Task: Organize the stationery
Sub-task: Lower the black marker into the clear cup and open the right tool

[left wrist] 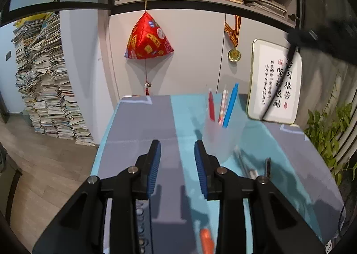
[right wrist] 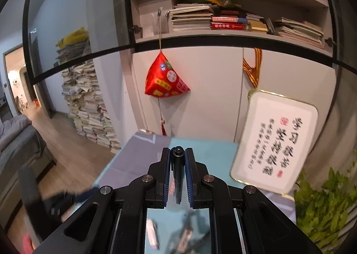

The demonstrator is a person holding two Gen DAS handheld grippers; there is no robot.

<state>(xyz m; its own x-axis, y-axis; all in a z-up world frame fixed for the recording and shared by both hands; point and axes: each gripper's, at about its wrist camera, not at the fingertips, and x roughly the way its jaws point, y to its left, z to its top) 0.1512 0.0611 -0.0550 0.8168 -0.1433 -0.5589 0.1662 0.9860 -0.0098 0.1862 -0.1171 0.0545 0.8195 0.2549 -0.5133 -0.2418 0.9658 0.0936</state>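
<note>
Right wrist view shows the right gripper (right wrist: 177, 155) clamping a black pen (right wrist: 178, 173) at center, while the left gripper (left wrist: 177, 149) stands empty and partly open; the pen may tip the clear cup (left wrist: 219, 135) on insertion.

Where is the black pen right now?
The black pen is clamped upright in the right gripper, raised above the blue-grey table, left of the framed calligraphy.

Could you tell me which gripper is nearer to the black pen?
Right. The right gripper is clamped on the black pen; the left gripper stands open over the table, holding nothing.
</note>
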